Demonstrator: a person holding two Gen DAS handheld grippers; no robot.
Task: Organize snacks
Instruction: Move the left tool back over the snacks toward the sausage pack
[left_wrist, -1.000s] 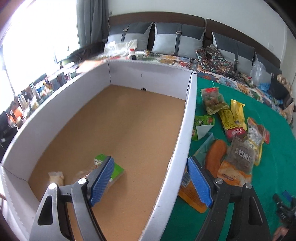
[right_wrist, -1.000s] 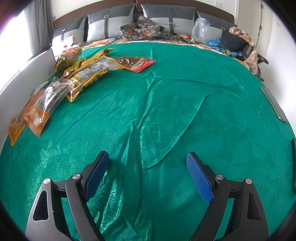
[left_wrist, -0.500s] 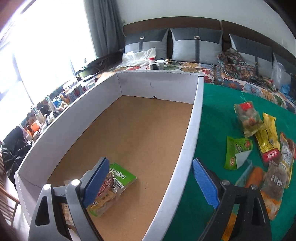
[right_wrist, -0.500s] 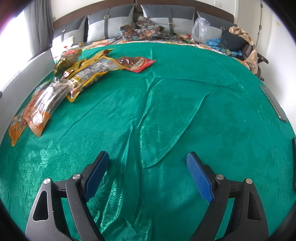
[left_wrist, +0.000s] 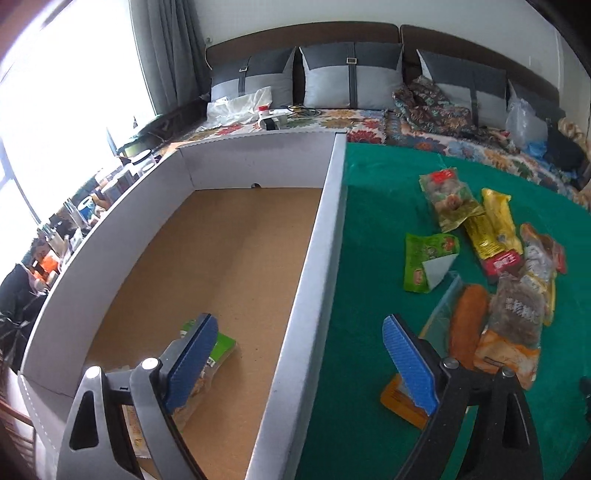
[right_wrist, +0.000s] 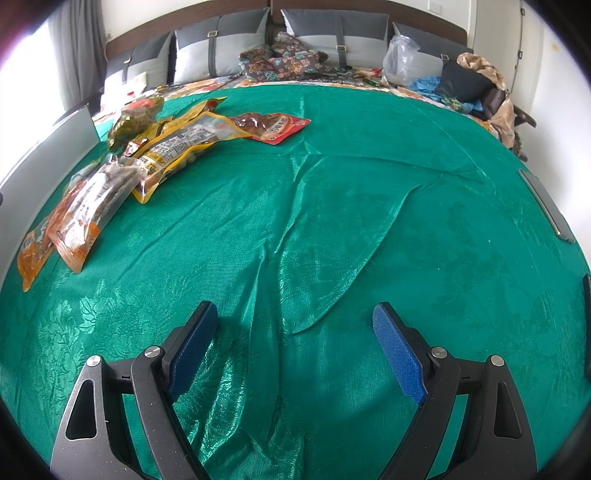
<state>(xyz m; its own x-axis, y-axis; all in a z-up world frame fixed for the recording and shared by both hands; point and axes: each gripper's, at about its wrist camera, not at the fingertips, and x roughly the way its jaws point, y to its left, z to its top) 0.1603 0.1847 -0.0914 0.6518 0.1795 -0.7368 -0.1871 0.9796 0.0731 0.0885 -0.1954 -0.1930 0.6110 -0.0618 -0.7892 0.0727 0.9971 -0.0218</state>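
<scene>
A white cardboard box (left_wrist: 325, 236) with a brown floor fills the left of the left wrist view. One green snack packet (left_wrist: 221, 345) lies on its near floor, partly hidden behind my left finger. My left gripper (left_wrist: 299, 325) is open and empty, straddling the box's right wall. Right of the box, loose snacks lie on the green cloth: a green packet (left_wrist: 430, 260), a yellow one (left_wrist: 496, 225), an orange sausage (left_wrist: 469, 325) and a dark packet (left_wrist: 517, 314). My right gripper (right_wrist: 291, 314) stands open over bare cloth, far from the snack pile (right_wrist: 173, 147).
A red packet (right_wrist: 273, 125) lies apart from the pile. The green cloth (right_wrist: 369, 221) is wrinkled in the middle. Grey pillows (left_wrist: 351, 81), a patterned blanket and bags line the far edge. Cluttered shelves stand by the window, left of the box.
The left gripper's jaws spread a little wider and it drew back from the green packet, which stays on the box floor. The right gripper has not moved.
</scene>
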